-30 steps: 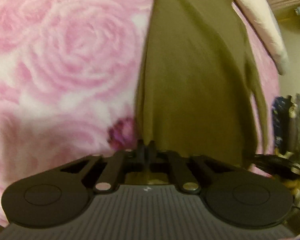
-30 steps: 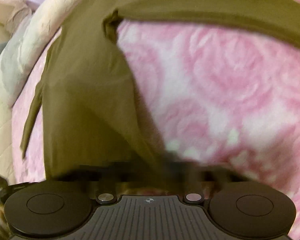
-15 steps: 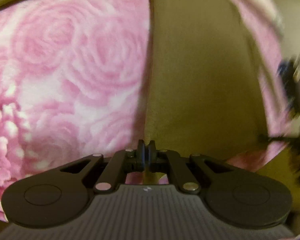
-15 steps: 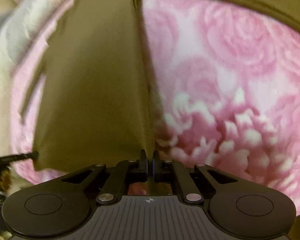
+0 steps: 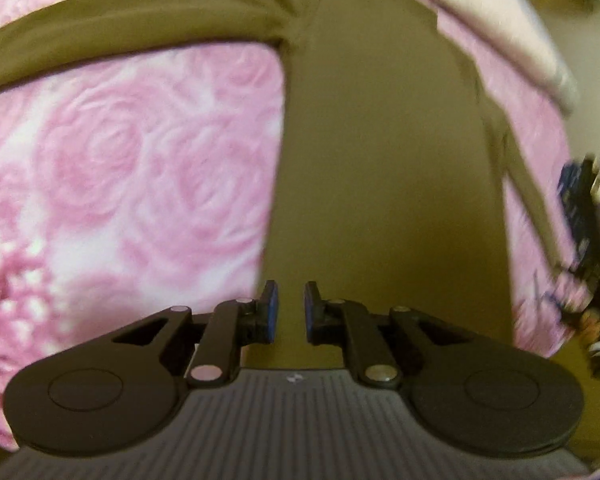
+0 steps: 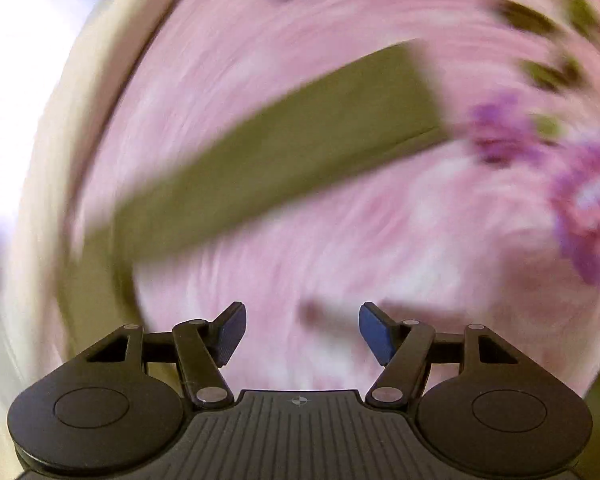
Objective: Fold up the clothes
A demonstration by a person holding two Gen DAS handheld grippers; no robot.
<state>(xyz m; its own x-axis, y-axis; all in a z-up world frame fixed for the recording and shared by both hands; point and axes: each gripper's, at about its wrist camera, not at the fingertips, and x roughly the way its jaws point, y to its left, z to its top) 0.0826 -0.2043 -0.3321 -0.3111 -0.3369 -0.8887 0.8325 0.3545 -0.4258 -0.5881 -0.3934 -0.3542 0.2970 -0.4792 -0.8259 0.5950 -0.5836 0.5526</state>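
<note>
An olive-brown long-sleeved garment [image 5: 380, 160] lies flat on a pink rose-patterned blanket [image 5: 120, 180]. In the left wrist view its body runs up the middle and one sleeve [image 5: 120, 36] stretches left across the top. My left gripper [image 5: 287, 312] is open a little, just above the garment's near hem, holding nothing. In the blurred right wrist view a sleeve [image 6: 280, 152] lies diagonally on the blanket [image 6: 380, 240]. My right gripper [image 6: 302, 334] is wide open and empty over the blanket.
A cream bed edge or pillow [image 5: 500, 12] runs along the far right of the blanket; it also shows in the right wrist view [image 6: 60, 120]. Dark cluttered items [image 5: 592, 220] sit beyond the bed at the right.
Both grippers were shut on the garment's hem; both have let go and opened. The right gripper is swinging fast, away from the body toward the sleeve. The left has risen slightly.
</note>
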